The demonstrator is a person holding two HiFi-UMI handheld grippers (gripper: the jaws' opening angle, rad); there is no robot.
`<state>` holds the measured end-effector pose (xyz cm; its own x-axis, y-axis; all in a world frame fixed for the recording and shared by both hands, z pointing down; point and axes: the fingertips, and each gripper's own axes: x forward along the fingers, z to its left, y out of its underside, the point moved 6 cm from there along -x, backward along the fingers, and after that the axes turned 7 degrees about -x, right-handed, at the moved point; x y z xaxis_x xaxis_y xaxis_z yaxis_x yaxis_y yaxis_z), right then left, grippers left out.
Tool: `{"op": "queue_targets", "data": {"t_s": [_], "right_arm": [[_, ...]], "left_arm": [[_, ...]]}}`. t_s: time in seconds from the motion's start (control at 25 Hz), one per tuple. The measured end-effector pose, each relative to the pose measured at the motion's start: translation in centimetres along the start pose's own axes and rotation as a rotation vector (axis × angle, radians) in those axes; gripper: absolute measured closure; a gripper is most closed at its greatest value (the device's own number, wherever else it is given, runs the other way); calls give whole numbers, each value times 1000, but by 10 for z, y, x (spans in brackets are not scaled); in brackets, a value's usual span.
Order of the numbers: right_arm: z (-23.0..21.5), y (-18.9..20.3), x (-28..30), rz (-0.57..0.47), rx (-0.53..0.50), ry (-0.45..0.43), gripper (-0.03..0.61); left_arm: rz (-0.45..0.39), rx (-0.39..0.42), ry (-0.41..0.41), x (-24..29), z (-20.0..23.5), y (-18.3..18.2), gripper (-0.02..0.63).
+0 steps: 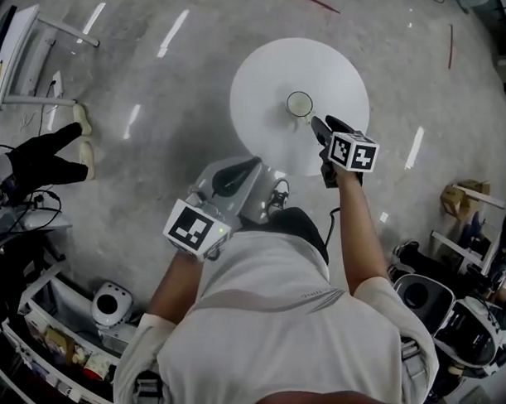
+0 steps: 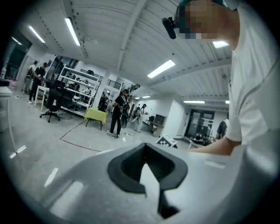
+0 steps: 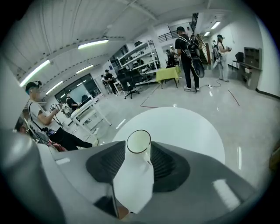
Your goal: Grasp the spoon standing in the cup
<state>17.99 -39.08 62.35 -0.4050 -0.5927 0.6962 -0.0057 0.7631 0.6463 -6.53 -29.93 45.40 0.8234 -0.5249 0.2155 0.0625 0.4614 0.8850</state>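
The right gripper (image 1: 317, 125) hangs over the near part of the round white table (image 1: 261, 77) with its jaws spread. The cup (image 3: 138, 141) stands just beyond their tips, in line with the gap, and no spoon can be made out in it. The left gripper (image 2: 146, 171), jaws parted and empty, is held near the person's body, well left of the table.

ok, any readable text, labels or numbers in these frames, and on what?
Nothing reads legibly.
Shirt: a short line of print on the back, too small to read.
Left marker cube and right marker cube: black-and-white square patterns, no letters or digits.
Cup and round table: plain, no markings.
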Motion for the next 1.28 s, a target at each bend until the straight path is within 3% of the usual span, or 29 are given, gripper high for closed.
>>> {"op": "queue_targets", "data": {"t_s": [0.16,0.56,0.72,1.08,1.28], "right_arm": [[-5,4,27,31,42,11,396],[-11,13,60,50,117,-2,463],[-8,10,58,41,100,27,565],[-1,1,11,-66,71,29,566],[25,-16,-52,-181,25,10,566]], "left_arm": [[8,-10,-22,-6,11,2,612],[8,-20,-82,-19,21,6,612],[9,-18,-85,-18,22,5,612],[-13,-18,-36,-12,6,-4,612],[-39,9,14,-16,-17,-18,612]]}}
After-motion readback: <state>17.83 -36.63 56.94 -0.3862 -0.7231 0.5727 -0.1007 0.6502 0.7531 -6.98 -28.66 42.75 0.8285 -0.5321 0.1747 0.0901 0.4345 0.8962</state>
